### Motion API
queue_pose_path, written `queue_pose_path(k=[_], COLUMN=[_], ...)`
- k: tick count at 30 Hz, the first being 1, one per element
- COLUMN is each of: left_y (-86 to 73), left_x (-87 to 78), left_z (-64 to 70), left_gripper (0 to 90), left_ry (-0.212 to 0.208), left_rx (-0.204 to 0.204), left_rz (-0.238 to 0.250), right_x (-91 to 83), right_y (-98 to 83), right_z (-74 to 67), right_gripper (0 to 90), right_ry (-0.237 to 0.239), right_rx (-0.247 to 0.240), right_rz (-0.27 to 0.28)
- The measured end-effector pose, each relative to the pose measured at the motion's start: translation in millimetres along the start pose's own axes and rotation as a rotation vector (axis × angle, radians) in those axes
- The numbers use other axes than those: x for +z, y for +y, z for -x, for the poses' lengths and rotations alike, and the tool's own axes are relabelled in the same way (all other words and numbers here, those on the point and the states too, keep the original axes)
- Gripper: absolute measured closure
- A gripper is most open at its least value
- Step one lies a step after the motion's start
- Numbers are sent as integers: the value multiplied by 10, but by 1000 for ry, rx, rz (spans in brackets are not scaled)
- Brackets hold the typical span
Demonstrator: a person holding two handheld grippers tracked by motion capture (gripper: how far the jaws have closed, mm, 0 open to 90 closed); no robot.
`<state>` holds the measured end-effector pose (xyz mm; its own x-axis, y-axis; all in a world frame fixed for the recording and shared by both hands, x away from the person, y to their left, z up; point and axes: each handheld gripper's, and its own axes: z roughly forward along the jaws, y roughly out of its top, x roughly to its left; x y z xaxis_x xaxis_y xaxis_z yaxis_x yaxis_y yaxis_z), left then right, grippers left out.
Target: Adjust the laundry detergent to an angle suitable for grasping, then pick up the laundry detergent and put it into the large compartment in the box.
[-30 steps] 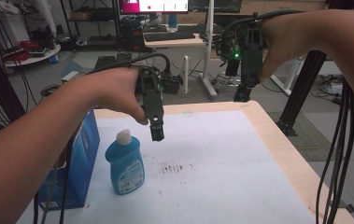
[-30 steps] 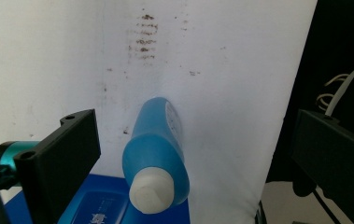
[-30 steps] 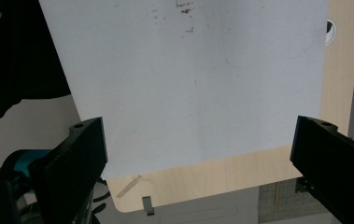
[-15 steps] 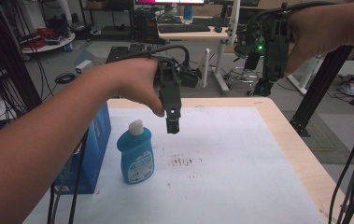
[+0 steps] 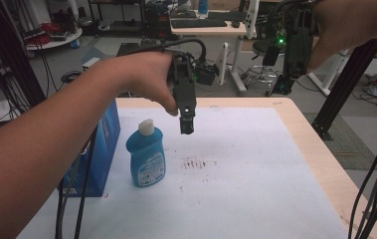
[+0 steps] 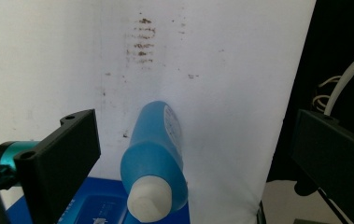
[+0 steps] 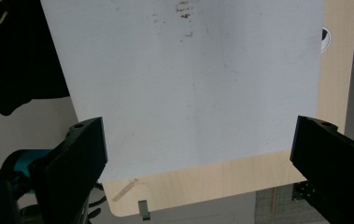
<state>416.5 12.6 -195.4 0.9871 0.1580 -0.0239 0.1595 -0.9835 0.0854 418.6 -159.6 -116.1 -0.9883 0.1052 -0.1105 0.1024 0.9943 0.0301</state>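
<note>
Bottle, one, upright near the desk's left edge just beside one blue box, looks the likely target: the left gripper, jaws wide open above it, should descend centred on its body, while the right gripper hangs open, holding nothing.

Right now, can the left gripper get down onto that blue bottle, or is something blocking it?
Probably yes. The left gripper hangs open above the table, just right of the upright blue bottle. The blue box stands on the bottle's far side, so nothing lies between them.
</note>
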Motion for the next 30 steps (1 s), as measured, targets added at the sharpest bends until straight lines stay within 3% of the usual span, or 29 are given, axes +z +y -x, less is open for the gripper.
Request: queue_pose_path(k=[20,26,30], left_y=[37,-50,-164], left_x=[22,-28,-77], left_z=[-82,-92,-97], left_gripper=[18,18,18], left_ry=[-10,5,20], left_rx=[-23,-63,-123], left_rz=[0,11,20], right_x=[-21,-28,-16], right_y=[-122,-128,-99], right_z=[87,102,99], right_gripper=[28,29,29], right_ry=[0,-14,-18], right_rx=[13,20,12], right_rz=[11,13,9])
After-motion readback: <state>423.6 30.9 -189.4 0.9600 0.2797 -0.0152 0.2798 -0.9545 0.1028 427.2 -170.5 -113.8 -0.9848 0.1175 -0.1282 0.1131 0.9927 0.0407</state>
